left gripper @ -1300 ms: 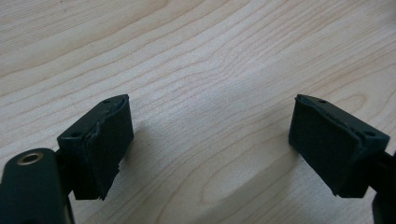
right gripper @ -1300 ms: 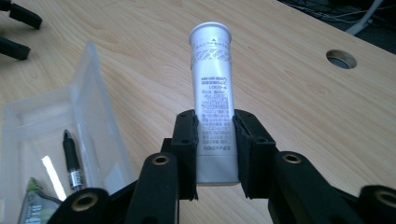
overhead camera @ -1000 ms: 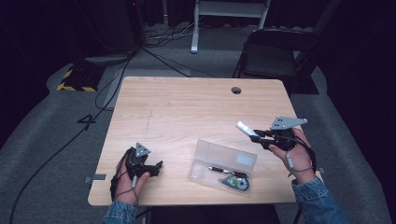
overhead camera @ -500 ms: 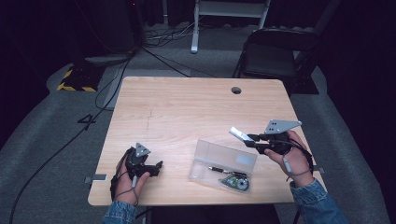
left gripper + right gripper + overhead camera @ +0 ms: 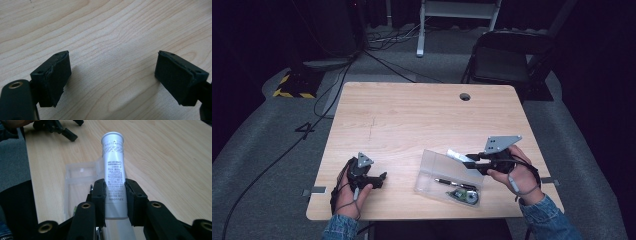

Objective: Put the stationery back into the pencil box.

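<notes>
My right gripper is shut on a white tube with small print, held level over the far right corner of a clear plastic case. In the right gripper view both black pads squeeze the white tube, whose cap points away from me over the clear case. A pen and a small round item lie in the case. My left gripper rests on the table near its front left corner, jaws wide open over bare wood.
The wooden table has a round cable hole at the far right. A black folding chair stands behind the table. Cables run across the grey floor at the left.
My right gripper has carried the tube leftward and toward me, from beside the case to over its far corner. The left gripper has stayed put.
</notes>
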`<state>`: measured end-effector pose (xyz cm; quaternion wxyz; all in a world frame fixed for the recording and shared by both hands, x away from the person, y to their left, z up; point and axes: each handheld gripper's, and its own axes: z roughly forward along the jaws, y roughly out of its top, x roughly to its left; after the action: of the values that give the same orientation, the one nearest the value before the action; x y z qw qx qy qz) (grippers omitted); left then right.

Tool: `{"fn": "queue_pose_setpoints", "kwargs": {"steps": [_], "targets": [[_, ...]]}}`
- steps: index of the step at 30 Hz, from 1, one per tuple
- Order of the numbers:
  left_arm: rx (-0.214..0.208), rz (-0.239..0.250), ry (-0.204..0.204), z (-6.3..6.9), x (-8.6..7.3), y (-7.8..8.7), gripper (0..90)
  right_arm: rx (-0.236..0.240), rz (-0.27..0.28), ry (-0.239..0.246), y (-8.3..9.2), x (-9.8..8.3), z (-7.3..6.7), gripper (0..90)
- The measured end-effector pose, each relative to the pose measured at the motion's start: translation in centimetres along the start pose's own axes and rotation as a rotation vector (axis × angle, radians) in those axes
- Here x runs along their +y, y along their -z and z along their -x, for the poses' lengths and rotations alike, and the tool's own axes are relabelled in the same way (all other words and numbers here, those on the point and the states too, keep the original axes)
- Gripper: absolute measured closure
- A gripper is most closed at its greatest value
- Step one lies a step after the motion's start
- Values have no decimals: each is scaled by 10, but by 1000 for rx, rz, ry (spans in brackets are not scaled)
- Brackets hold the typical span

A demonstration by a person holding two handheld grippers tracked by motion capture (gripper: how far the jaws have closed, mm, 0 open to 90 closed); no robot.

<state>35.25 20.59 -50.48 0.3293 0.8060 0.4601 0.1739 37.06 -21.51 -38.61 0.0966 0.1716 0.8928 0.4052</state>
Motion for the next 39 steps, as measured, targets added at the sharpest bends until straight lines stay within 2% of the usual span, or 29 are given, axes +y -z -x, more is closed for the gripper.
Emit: {"fn": "queue_pose_setpoints", "kwargs": {"steps": [4, 6, 9, 20, 28, 39], "targets": [[0, 1, -1, 0, 0, 0, 140, 26, -15, 21, -6, 1, -5, 719], [0, 1, -1, 0, 0, 0, 140, 61, -35, 49, -14, 1, -9, 719], [-1, 2, -1, 0, 0, 0, 140, 85, -50, 73, -21, 1, -12, 719], [1, 4, 5, 1, 0, 0, 141, 164, -108, 114, -42, -1, -21, 718], [0, 4, 5, 1, 0, 0, 141, 196, -157, 141, -54, -3, -24, 718], [1, 4, 5, 1, 0, 0, 141, 210, -229, 175, -72, -8, -26, 718]]}}
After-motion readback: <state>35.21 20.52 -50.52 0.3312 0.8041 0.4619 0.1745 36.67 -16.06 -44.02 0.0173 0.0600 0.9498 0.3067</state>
